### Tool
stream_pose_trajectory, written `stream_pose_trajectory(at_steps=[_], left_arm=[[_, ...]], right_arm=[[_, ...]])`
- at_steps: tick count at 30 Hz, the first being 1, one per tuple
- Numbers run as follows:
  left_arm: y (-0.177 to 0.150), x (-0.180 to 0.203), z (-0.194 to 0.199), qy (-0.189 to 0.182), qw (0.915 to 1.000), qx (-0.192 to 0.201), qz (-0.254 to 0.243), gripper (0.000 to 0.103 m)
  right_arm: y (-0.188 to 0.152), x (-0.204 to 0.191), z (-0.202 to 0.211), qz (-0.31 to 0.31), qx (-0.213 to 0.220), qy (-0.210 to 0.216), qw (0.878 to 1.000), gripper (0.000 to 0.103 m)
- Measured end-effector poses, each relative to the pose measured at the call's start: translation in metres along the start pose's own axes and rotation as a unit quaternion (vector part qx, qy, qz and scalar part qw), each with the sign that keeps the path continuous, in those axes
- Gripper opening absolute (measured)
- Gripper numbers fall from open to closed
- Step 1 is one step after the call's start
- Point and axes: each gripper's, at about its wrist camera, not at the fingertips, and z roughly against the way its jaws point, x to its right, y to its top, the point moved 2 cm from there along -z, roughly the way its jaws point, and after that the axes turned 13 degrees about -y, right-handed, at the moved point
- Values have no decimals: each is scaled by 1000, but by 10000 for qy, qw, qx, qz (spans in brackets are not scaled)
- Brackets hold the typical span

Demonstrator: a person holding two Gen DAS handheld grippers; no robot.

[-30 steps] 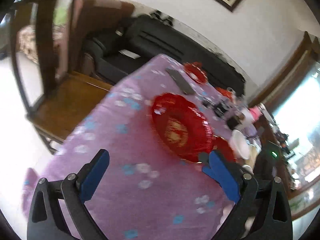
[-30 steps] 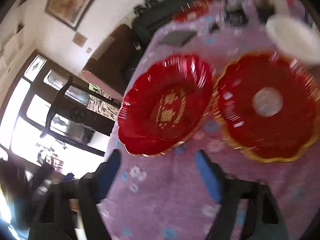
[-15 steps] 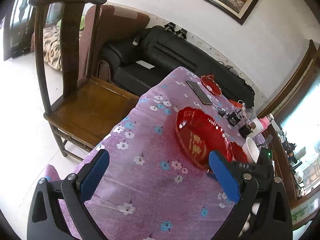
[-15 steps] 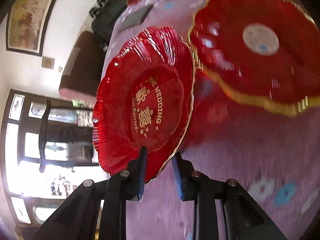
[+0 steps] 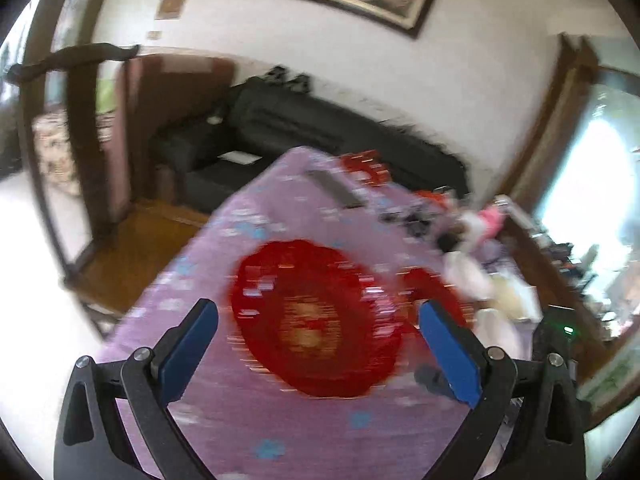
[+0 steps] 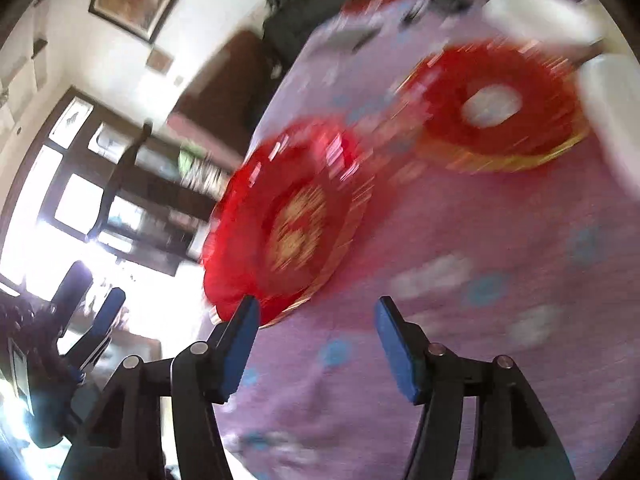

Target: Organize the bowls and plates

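In the left wrist view the left gripper (image 5: 318, 334) has its jaws spread wide with nothing between the blue pads. Past them, at about twelve o'clock, a red plate (image 5: 316, 328) with a gold centre lies on the purple flowered tablecloth (image 5: 248, 420). At two o'clock a second red plate (image 5: 434, 286) lies just beside it, with a white bowl (image 5: 464, 272) behind. In the right wrist view the right gripper (image 6: 316, 344) has just been opening its jaws; they stand apart and empty. The gold-centred plate sits at eleven o'clock from the left pad, its near rim just at that pad's tip. The other plate, gold-rimmed with a pale middle, lies at one o'clock.
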Motion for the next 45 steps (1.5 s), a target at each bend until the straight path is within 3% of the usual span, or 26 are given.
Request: stream_pose_trajectory(at_steps=[3,7,13,16,18,19,22,23,28,33,35,36,38,45], left_arm=[[-7,29,-27,-295,9967,-705,-255,101],[-5,68,-63,-19,9915,-1038,-783,101],[30,92,-145,-109,9837,-1628,-758,101],[41,95,-194,66,9779,-1949,-752,101],[41,95,-232,162,9696,-2321,-754,100],[40,93,-244,281,9666,-2434,-750,100],[36,87,-279,531,9577,-2703,-834,98],[35,86,-289,676,9546,-2755,-904,97],[30,76,-322,1162,9398,-2998,-1158,97],[15,66,-341,1320,9233,-3431,-1114,96],[8,67,-347,1232,9200,-3551,-1107,88],[4,68,-349,1123,9179,-3662,-1040,75],[-2,70,-352,993,9141,-3817,-940,58],[7,70,-330,1073,9271,-3475,-907,38]], right_arm=[[25,43,3,-340,239,-383,9984,64],[36,88,-4,-1034,6,-373,9939,64],[43,98,-21,-1508,251,-273,9879,64],[51,102,-25,-1701,537,-291,9835,64],[53,102,-26,-1804,581,-349,9812,64],[55,101,-28,-1830,576,-451,9804,58],[56,111,-30,-1954,510,-724,9767,21],[56,116,-31,-2009,502,-718,9757,17],[52,123,-32,-2217,496,-450,9728,14],[51,129,-37,-2414,433,-178,9693,14],[52,128,-37,-2400,434,-163,9697,14],[52,127,-38,-2384,435,-156,9701,14],[51,127,-37,-2359,441,-148,9707,14],[48,126,-34,-2264,482,-209,9726,14]])
